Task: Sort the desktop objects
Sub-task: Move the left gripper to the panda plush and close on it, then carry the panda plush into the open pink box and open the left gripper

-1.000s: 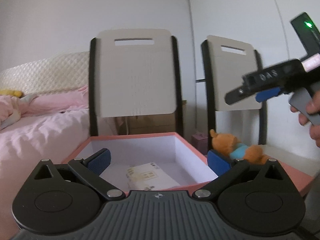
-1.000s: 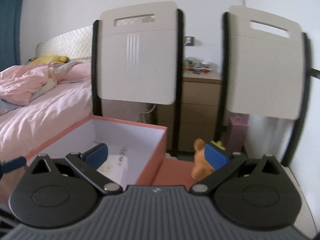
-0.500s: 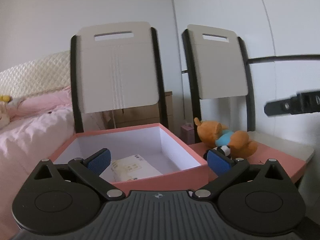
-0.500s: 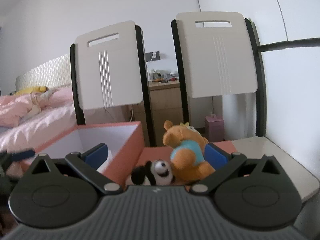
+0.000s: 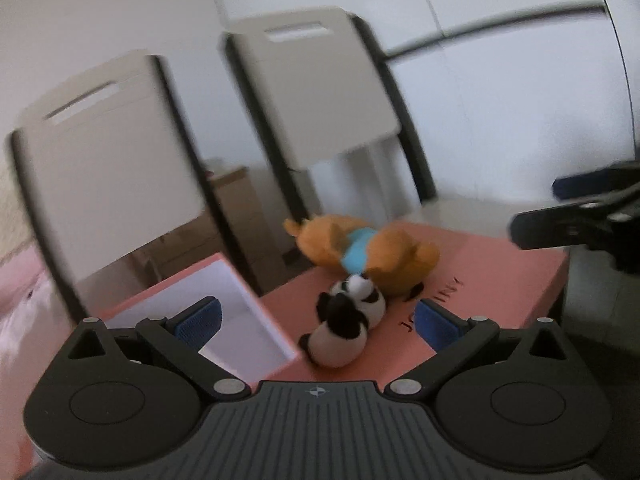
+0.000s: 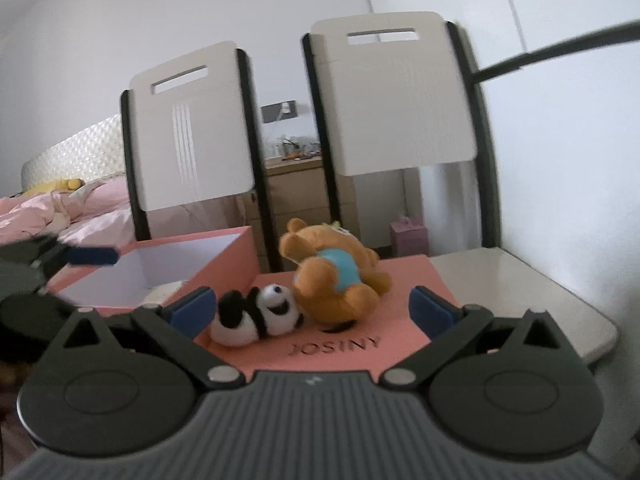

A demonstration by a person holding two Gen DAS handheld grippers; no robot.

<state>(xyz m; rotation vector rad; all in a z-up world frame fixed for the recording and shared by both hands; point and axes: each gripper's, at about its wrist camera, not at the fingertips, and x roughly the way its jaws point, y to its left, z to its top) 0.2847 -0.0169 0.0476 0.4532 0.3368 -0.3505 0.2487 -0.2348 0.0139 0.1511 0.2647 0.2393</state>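
R tool [image 6: 311,305] wide open, empty, low over pink lid [image 6: 400,328]. Panda plush [image 6: 256,314] lies on lid btwn its pads, nearer the 9 o'clock pad; orange bear [image 6: 336,276] touching panda at its 2 o'clock. L tool [image 5: 316,320] also wide open, holding nothing; panda [image 5: 348,328] sits btwn its pads, bear [image 5: 360,248] at 12. Open pink box [image 6: 236,264] w/ white inside at 10 o'clock of panda, beside lid. Lid on pale counter [image 6: 540,292]. Two chairs [image 6: 396,92] behind, bed [image 6: 60,208] far at 9. L view blurred.
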